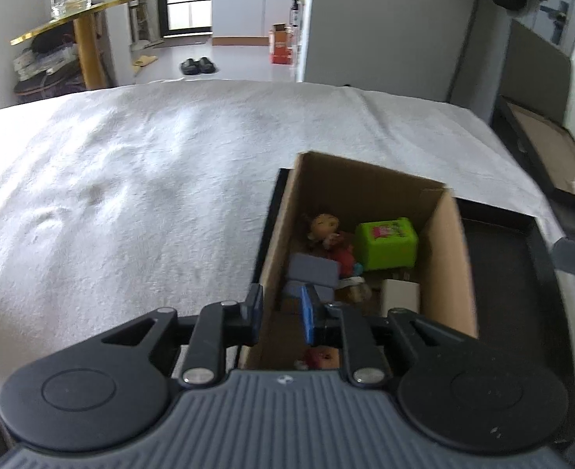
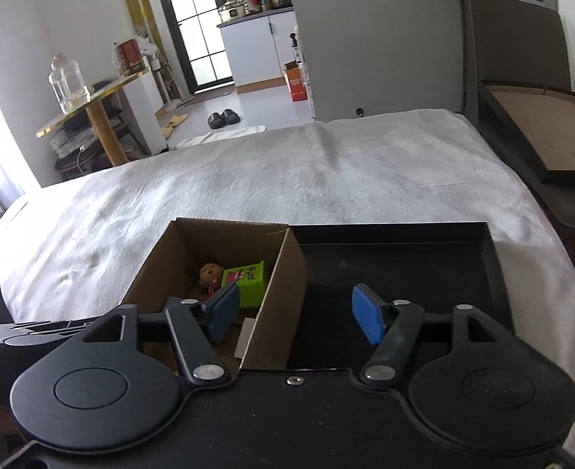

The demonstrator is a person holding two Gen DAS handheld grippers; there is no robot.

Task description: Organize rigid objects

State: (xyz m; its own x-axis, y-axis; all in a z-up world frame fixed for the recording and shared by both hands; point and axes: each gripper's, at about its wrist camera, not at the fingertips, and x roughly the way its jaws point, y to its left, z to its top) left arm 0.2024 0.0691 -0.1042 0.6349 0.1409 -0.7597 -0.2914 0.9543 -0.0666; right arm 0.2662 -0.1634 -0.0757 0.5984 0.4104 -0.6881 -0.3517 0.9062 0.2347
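White blanket on the bed, kitchen way behind. Left tool nearly closed, empty, straddling the box wall. Right tool half open, empty. Just ahead, cardboard box holds doll, green box. I'd lift clear without snagging cardboard.

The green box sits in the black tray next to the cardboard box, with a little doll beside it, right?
Not quite. The green box sits inside the cardboard box, not in the black tray. The doll is indeed beside it. The right wrist view shows this.
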